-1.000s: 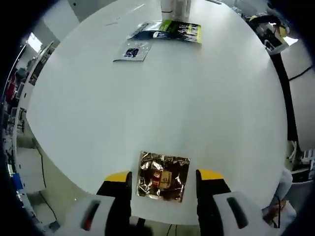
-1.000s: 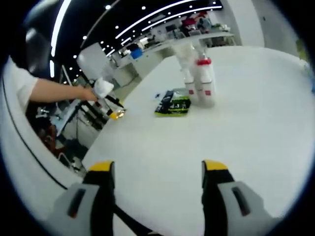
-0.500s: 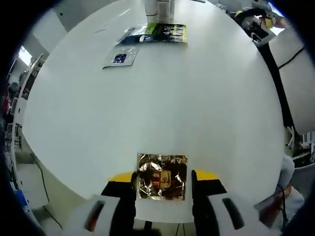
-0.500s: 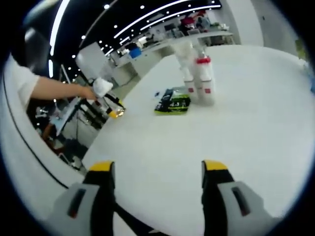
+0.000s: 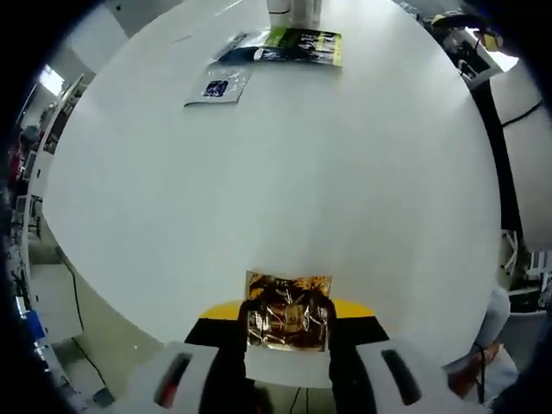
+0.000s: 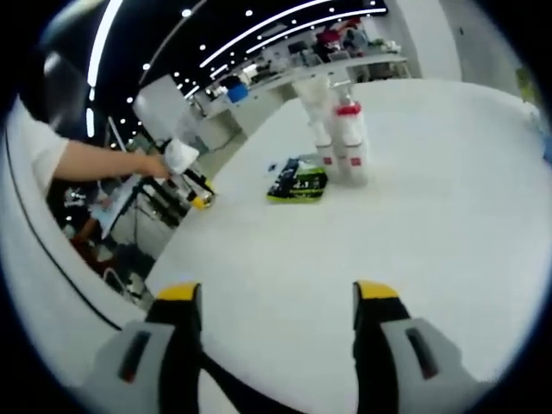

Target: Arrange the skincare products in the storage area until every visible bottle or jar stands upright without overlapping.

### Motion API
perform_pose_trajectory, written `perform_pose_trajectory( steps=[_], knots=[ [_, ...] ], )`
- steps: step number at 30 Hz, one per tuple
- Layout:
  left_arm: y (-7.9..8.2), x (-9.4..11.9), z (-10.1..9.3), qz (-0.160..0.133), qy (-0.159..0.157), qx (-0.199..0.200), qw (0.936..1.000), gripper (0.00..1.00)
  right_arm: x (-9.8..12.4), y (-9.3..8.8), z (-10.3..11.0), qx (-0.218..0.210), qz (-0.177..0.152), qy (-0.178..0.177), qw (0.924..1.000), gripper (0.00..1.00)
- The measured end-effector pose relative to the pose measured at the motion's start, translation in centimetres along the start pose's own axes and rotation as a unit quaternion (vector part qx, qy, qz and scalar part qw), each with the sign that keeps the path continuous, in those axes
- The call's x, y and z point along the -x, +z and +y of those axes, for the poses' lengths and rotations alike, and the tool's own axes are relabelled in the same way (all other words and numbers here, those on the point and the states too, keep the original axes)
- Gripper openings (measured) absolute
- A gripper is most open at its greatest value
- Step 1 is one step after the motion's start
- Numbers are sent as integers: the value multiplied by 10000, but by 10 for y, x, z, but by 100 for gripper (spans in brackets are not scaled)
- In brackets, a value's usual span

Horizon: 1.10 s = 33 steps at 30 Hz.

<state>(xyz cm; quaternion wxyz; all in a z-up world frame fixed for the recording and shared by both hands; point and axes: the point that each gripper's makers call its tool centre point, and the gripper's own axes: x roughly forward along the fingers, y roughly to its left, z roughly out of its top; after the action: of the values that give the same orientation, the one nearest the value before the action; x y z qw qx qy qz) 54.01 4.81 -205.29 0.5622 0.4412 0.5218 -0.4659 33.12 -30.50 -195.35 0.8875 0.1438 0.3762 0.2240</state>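
Edgeward, gold sachet (image 5: 288, 312) (tongs (image 5: 287, 321) clamped)

Both views bright and evenly lit from overhead: the white surface (image 5: 285, 172) reads near-blown with only soft, faint shadows, and in the right gripper view long ceiling light strips (image 6: 259, 34) glare as curved white streaks against a dark ceiling. The gold foil sachet (image 5: 288, 312) throws small specular glints in the left gripper view, where a window (image 5: 50, 80) at the left edge clips to white. Heavy fisheye bending toward the edges in both, background clutter soft and smeared near the periphery, and the bottles (image 6: 341, 142) in the right gripper view look slightly blurred.
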Motion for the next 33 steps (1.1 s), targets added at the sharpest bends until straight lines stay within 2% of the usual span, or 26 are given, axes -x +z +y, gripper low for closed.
perform_pose_trajectory(
  steps=[4,8,13,18,24,29,30,32,33],
  knots=[
    [11,9,-7,-43,31,185,9998,38,3,0,-7,23,57,87,9999,69],
    [29,18,-19,-149,53,194,9997,38,0,9,-12,-34,-4,220,9998,69],
    [67,34,-53,-394,79,2,9992,38,-8,18,-10,1,-54,445,9990,69],
    [94,44,-87,-623,-11,-17,9981,38,-14,24,-9,-50,-164,643,9978,69],
    [128,54,-129,-949,-138,42,9954,38,-23,24,5,-471,-312,1176,9914,61],
    [155,60,-156,-1151,-238,105,9930,38,-26,18,9,-484,-237,1370,9891,60],
    [170,63,-170,-1218,-231,50,9923,38,-26,18,11,-541,-240,1437,9878,59],
    [183,64,-179,-1275,-260,66,9915,38,-26,16,12,-649,-231,1563,9853,56],
    [200,64,-190,-1385,-276,5,9900,38,-26,15,13,-667,-237,1610,9844,54]
  ],
)
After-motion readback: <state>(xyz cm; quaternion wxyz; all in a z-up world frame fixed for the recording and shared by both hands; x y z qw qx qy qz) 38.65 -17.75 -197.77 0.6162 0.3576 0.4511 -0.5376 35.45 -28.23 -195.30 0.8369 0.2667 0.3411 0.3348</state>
